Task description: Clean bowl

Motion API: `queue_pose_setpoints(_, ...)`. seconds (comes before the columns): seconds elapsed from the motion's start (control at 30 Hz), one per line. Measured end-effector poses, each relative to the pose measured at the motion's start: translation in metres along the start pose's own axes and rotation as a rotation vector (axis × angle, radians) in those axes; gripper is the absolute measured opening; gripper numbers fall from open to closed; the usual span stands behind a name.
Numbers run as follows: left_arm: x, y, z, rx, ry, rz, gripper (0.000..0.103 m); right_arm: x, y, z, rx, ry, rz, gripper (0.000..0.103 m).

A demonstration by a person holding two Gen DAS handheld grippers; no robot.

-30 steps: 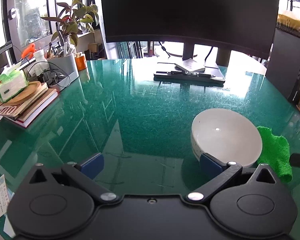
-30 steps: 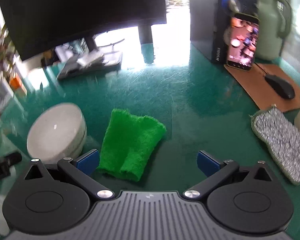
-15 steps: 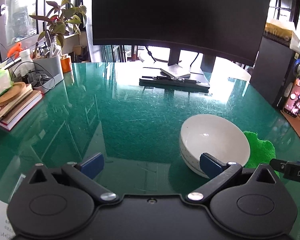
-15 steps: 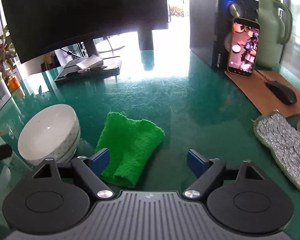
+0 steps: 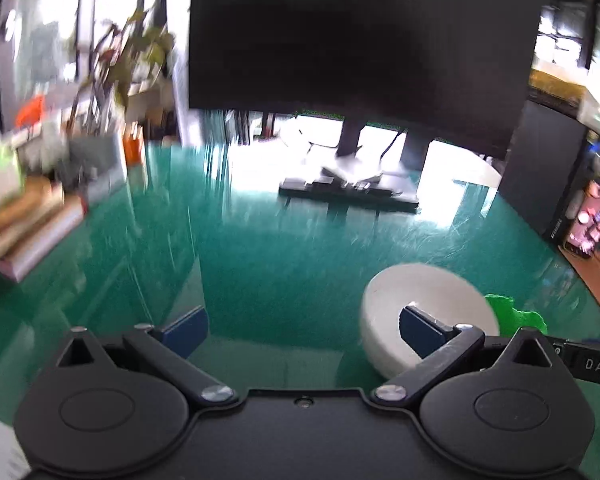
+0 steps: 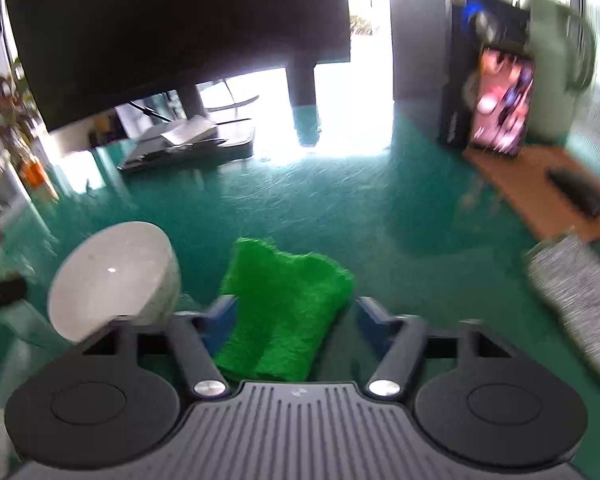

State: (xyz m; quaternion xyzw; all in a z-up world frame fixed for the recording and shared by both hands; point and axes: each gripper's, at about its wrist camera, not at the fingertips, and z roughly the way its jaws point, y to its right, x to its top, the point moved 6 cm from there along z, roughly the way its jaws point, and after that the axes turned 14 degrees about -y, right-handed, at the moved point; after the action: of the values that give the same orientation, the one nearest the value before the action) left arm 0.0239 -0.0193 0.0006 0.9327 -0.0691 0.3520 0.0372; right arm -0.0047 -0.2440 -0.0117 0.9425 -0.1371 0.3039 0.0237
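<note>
Right gripper [image 6: 292, 312] jaws, just reopened wide, now straddle the green cloth [image 6: 284, 304] ungripped; left gripper [image 5: 300, 330] open beside bowl [image 5: 424, 300]; wiping unstarted.

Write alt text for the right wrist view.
The right gripper is open, one blue finger on either side of a crumpled bright green cloth on a glossy green table. A white round bowl sits left of the cloth, a silver scouring pad far right.

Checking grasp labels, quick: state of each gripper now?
Left gripper: open, empty; one finger overlaps the bowl.
Right gripper: jaws just reopened, open, straddling the cloth, not gripping.
</note>
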Motion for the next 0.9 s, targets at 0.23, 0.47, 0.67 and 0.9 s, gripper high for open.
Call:
queue_pose_setpoints(0.23,-0.005,0.024,-0.022,0.001,0.011,0.034,0.103,-0.003,0.003,-0.032,-0.003,0.055,-0.058,0.103)
queue_pose_setpoints(0.47,-0.013,0.032,-0.051,0.016,0.054,0.026,0.103,-0.013,0.014,-0.050,0.059,0.072,-0.020,0.103)
queue_pose_setpoints(0.67,-0.017,0.036,-0.057,0.014,0.042,0.010,0.103,-0.021,0.020,-0.060,0.079,0.065,-0.012,0.103)
queue_pose_setpoints(0.9,-0.025,0.038,-0.070,0.017,0.059,0.012,0.103,-0.033,0.018,-0.076,0.106,0.093,-0.043,0.103)
